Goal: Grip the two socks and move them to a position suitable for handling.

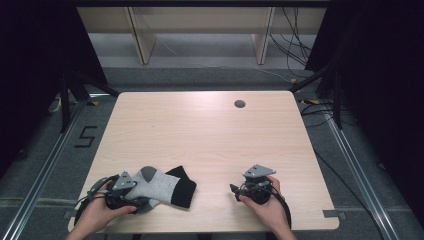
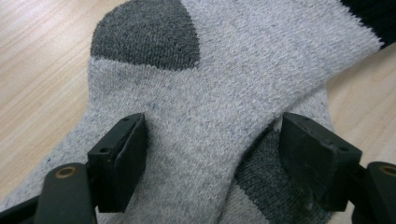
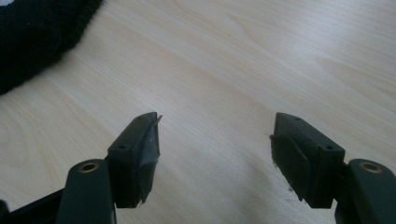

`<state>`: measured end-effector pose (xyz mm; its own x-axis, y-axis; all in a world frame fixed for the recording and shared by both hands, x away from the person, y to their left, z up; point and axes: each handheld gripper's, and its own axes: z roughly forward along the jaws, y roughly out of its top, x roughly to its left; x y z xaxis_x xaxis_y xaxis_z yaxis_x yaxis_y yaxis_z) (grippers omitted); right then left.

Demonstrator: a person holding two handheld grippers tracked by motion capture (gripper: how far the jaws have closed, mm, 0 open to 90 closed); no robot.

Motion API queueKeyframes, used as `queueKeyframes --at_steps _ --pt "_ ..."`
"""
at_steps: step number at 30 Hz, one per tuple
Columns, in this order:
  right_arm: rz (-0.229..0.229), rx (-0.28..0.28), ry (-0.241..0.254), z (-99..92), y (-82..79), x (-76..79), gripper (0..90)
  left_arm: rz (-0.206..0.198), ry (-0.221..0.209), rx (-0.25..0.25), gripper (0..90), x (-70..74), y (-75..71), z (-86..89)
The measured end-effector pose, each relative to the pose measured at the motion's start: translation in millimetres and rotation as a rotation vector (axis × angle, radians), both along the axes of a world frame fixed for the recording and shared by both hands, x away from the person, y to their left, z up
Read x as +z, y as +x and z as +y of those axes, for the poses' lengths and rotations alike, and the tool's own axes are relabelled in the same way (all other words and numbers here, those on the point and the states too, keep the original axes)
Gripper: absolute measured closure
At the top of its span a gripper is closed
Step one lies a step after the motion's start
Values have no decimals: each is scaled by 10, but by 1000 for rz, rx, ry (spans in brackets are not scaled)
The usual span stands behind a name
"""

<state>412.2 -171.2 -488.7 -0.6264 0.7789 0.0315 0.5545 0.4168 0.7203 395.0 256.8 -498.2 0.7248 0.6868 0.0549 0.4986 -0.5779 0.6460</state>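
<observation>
The grey sock (image 2: 205,107) lay on the pale wood-grain tabletop (image 1: 210,130) directly under the left tongs (image 2: 210,154), its body spreading away from them toward the right tongs (image 1: 234,189). It was a knitted light grey, with a darker grey patch just beyond the left tongs' tips and a black cuff (image 1: 184,187) at the end nearest the right tongs; it appeared folded or doubled, one layer crossing over another that showed a dark grey patch beside the right-hand jaw. The left tongs stood wide apart, straddling the sock's body, their pads not visibly pressing on it. The right tongs were spread wide over bare wood with nothing between them, well apart from the sock, the black cuff lying off ahead and to one side of them. A round cable hole (image 1: 240,104) sat in the tabletop far ahead of the right tongs. Beyond lay grey floor, pale shelving legs, loose cables and black curtains at both sides.
</observation>
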Motion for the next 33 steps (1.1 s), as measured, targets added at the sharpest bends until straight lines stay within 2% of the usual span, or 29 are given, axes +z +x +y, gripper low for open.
queueKeyframes --at_steps 3,6,7,8,9,10,12,13,16,17,18,19,21,22,23,25,27,28,33 --pt "7 -11 3 0 -9 -1 331 -11 12 15 344 10 -8 2" --pt "25 -18 9 -2 -17 -7 331 -40 21 25 509 11 -14 27" --pt "22 -18 7 -7 -16 -14 331 -54 17 50 554 0 -18 16" --pt "15 -7 2 -13 -9 -17 331 -64 24 51 616 -3 -19 15" --pt "9 -3 5 -18 -1 -23 331 -64 29 58 634 3 -32 4" --pt "8 0 4 -25 2 -25 331 -71 21 57 646 -1 -32 -5" --pt "13 -15 10 -26 -1 -25 331 -54 42 47 666 21 -22 4" --pt "14 -18 15 -26 -2 -27 331 -61 24 72 673 11 -20 -2" --pt "21 -29 14 -29 -7 -24 332 -33 43 53 685 47 -10 12" --pt "34 -35 16 -33 -11 -11 332 -34 18 59 694 55 1 14" --pt "34 -36 20 -34 -8 -12 332 -10 21 48 697 75 9 28" --pt "15 -26 9 -44 4 -13 332 -10 21 48 699 75 9 28" --pt "23 -31 18 -52 11 -14 333 0 -28 49 702 119 15 36" --pt "32 -44 32 -51 8 -18 333 0 -28 49 702 119 15 36" --pt "9 -36 16 -68 24 -26 333 -2 -34 39 702 154 14 40" --pt "11 -41 18 -72 27 -29 333 -8 -52 42 703 188 16 30" --pt "13 -41 20 -70 27 -28 333 -8 -47 39 703 210 23 31" --pt "17 -42 20 -66 22 -27 333 -9 -69 39 703 258 25 13" --pt "4 -29 19 -80 35 -28 333 -27 -84 25 703 389 43 -35"
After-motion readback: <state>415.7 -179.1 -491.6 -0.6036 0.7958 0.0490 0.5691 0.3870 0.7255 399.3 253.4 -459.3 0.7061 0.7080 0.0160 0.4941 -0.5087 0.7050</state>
